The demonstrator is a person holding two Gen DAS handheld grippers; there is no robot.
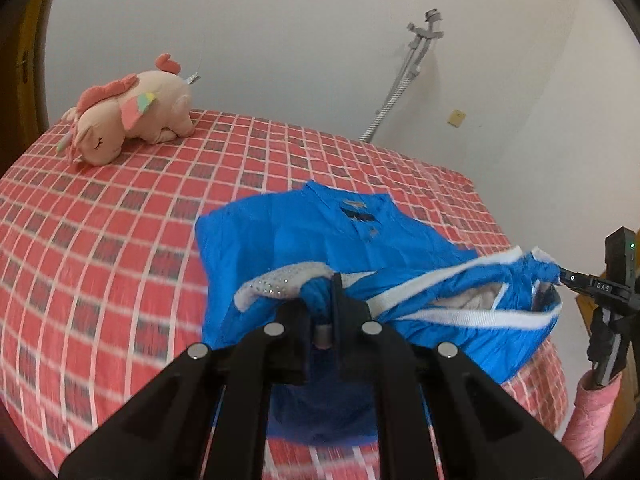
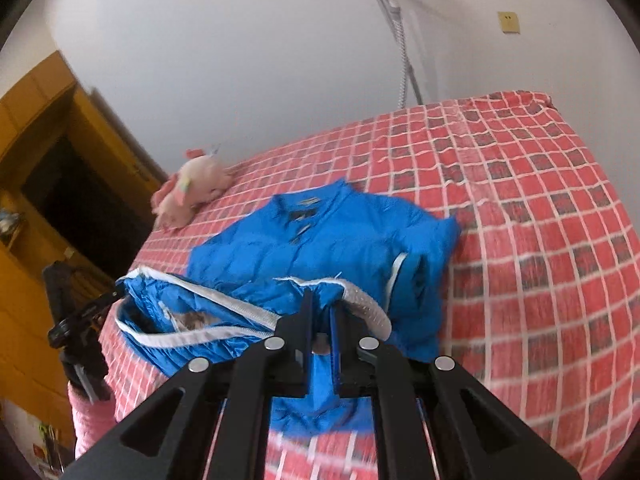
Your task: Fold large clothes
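A blue padded jacket (image 1: 320, 232) with white trim lies on the red checked bed, collar toward the wall; it also shows in the right wrist view (image 2: 340, 236). Its bottom hem is lifted off the bed between the two grippers. My left gripper (image 1: 326, 300) is shut on the hem's left corner, and shows at the left of the right wrist view (image 2: 118, 292). My right gripper (image 2: 320, 312) is shut on the hem's other corner, and shows at the right of the left wrist view (image 1: 560, 278). The raised hem sags and shows the pale lining.
A pink plush toy (image 1: 132, 116) lies at the bed's far left corner. The red checked bedsheet (image 1: 100, 240) covers the bed. A metal crutch (image 1: 404, 76) leans on the white wall. A wooden wardrobe (image 2: 44, 160) stands beside the bed.
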